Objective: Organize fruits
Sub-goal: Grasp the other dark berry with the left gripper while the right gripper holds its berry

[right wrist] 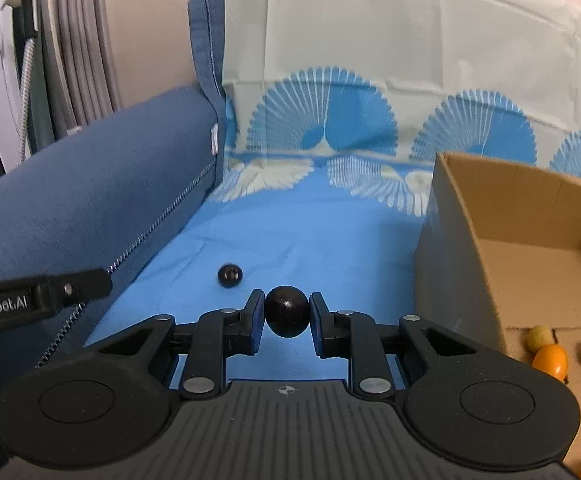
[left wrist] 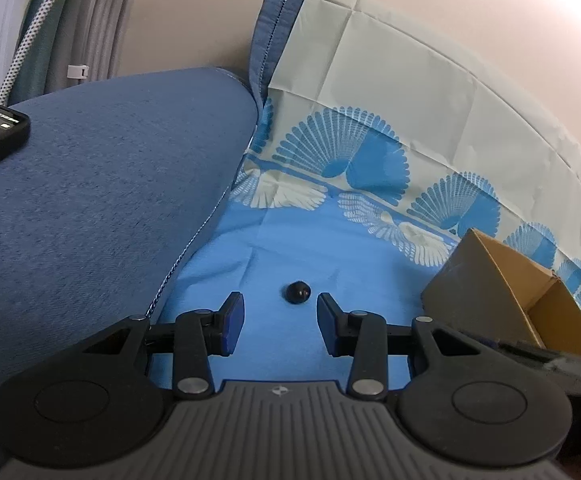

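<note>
Right gripper (right wrist: 286, 318) clamped on a dark round fruit (right wrist: 286, 312) above open blue sheet (right wrist: 310, 240), cardboard box (right wrist: 510, 240) wall just right, sofa armrest (right wrist: 90, 208) left; left gripper (left wrist: 280, 320) fingers apart, empty, behind second dark fruit (left wrist: 297, 291).

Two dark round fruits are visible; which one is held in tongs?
The larger-looking dark fruit, clamped between the right tongs. The other dark fruit lies free on the blue sheet.
</note>
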`<state>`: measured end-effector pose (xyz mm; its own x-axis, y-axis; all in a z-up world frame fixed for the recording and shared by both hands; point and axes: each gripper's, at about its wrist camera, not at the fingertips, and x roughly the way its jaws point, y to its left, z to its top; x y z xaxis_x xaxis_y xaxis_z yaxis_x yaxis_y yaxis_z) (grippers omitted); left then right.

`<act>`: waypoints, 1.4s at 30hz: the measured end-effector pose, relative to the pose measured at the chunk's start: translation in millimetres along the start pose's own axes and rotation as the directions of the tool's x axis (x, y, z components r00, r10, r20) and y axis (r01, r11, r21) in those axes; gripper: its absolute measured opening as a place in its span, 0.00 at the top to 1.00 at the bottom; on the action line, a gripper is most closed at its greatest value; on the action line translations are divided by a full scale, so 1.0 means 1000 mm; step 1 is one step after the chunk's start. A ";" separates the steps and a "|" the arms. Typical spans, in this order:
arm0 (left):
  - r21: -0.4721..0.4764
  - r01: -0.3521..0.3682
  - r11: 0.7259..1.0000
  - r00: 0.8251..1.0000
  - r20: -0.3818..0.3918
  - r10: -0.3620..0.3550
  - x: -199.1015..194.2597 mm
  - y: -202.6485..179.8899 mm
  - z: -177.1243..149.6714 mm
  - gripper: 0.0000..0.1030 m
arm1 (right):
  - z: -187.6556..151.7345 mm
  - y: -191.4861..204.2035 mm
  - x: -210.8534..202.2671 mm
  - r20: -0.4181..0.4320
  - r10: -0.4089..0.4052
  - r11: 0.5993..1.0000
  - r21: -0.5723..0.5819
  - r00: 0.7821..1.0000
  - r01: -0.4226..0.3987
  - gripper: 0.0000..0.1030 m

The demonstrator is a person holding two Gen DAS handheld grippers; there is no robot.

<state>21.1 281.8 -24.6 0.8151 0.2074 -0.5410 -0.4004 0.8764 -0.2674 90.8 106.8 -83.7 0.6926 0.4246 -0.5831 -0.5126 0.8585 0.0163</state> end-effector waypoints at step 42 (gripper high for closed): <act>0.162 -0.094 0.982 0.991 -0.078 0.108 0.168 -0.043 -0.014 0.73 | -0.015 0.001 0.070 -0.274 -0.066 0.998 -0.007 0.959 0.067 0.76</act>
<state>169.2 273.2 -115.0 0.7319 0.2662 -0.6272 -0.4024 0.9117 -0.0825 131.3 133.2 -136.6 0.5595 0.2715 -0.7831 -0.4682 0.8832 -0.0283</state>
